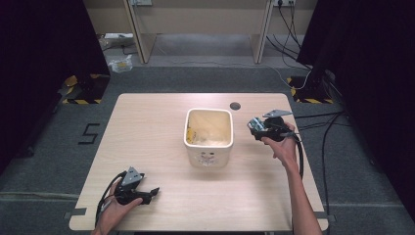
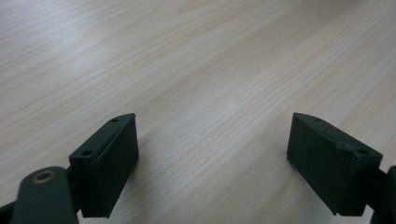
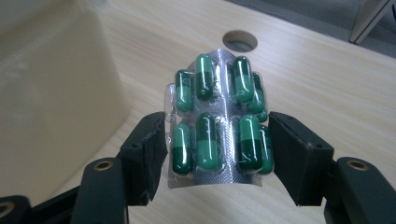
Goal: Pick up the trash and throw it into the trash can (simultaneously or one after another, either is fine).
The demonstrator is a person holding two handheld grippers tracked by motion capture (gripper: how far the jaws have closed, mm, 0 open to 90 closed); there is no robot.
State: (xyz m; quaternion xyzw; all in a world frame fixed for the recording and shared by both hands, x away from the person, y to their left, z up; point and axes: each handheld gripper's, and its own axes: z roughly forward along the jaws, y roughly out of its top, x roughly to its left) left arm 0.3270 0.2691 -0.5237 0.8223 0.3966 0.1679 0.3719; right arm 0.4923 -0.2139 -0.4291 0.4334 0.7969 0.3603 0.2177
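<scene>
Blister pack [image 3: 215,121] clamped in right gripper [image 3: 217,154] | left gripper [image 2: 212,163] wide open, empty, frame bottom | pack to be centred over bin [image 1: 187,128] before release.

High view: fixed above the person's side, looking forward and down over the whole table [image 1: 161,137], from well off.

Left gripper view: rides low on the left gripper [image 2: 212,158], looking along its jaws at close range; bare tabletop lies between and ahead of the jaws.

Right gripper view: rides on the right gripper [image 3: 217,149], very near; the blister pack [image 3: 217,126] sits between the jaws, the bin [image 3: 56,93] wall to the jaws' left, the table's cable hole [image 3: 240,40] ahead.

Shared with the high view: tabletop, bin [image 1: 209,134], cable hole [image 1: 235,105].
</scene>
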